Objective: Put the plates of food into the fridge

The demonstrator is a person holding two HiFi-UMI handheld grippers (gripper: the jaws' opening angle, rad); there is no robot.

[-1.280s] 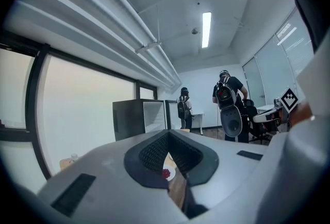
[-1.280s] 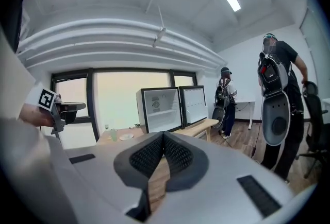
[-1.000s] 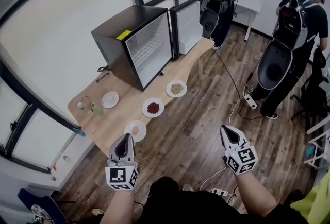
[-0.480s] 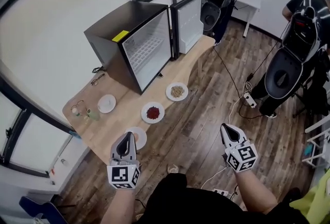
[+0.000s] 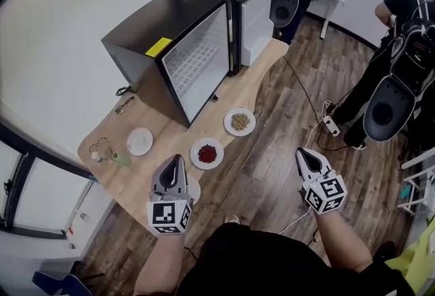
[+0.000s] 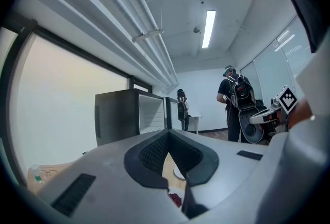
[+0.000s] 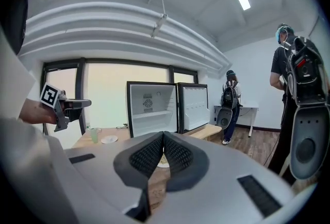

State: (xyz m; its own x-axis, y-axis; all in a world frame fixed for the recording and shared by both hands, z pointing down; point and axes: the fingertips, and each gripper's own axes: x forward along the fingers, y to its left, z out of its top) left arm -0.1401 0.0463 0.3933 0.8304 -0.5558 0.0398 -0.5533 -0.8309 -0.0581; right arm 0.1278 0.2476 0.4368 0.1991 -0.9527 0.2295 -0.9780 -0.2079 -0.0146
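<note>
A black mini fridge (image 5: pixel 160 50) stands on the wooden table (image 5: pixel 265 63) with its door (image 5: pixel 255 12) swung open and its white shelves bare. In front of it lie a plate of tan food (image 5: pixel 239 122) and a plate of red food (image 5: pixel 206 153). A third plate (image 5: pixel 194 187) is mostly hidden under my left gripper (image 5: pixel 172 164), which is shut and empty above the table's near edge. My right gripper (image 5: pixel 302 155) is shut and empty over the floor, right of the table. The fridge (image 7: pixel 149 109) shows ahead in the right gripper view; the red food (image 6: pixel 175 199) shows below the left pads.
A small white plate (image 5: pixel 140 141), a green cup (image 5: pixel 122 159) and glasses (image 5: pixel 124 105) sit at the table's left end. Two people with backpack rigs (image 5: pixel 394 84) stand at the right and back. A power strip (image 5: pixel 331 126) and cables lie on the wood floor.
Both grippers and the head have come closer to the table and fridge. The left gripper now covers most of the nearest plate. The people at the right have shifted.
</note>
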